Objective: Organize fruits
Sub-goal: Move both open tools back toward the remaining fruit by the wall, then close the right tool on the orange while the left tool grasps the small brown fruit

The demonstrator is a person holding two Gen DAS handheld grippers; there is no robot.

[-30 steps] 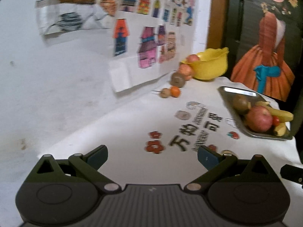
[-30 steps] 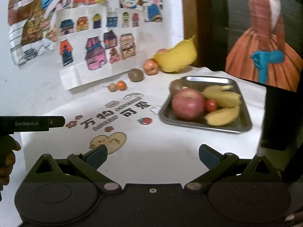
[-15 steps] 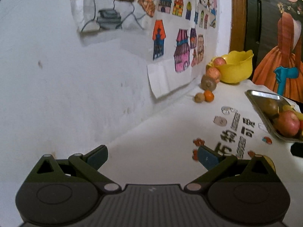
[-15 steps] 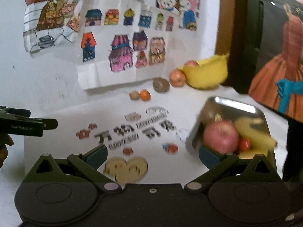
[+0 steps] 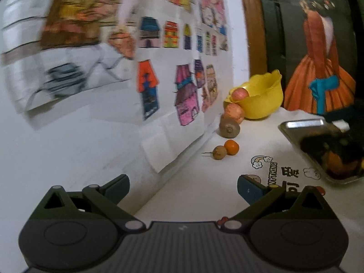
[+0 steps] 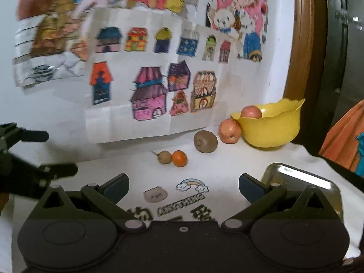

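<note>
White surface (image 6: 204, 170), loose fruit beside yellow bowl (image 6: 270, 127): kiwi (image 6: 205, 141), tiny orange (image 6: 179, 158). Both grippers (image 5: 183, 184) (image 6: 183, 185) empty, fingers spread wide. Could easily nudge that orange rolling.

White table (image 6: 227, 170), bowl (image 6: 273, 132), tray (image 6: 295, 173), loose fruit (image 6: 206, 141)

Bare white tablecloth (image 6: 227, 170) lies open between both grippers and the fruit row. Along the paper-hung wall (image 6: 56, 113) stand a small brown stemmed fruit (image 6: 165, 157) touching a small orange citrus (image 6: 179, 158), then a brown kiwi (image 6: 205, 141), a red apple (image 6: 229, 131) and a yellow plastic bowl (image 6: 270, 129). A steel tray (image 5: 302, 129) blocks the right side.
</note>
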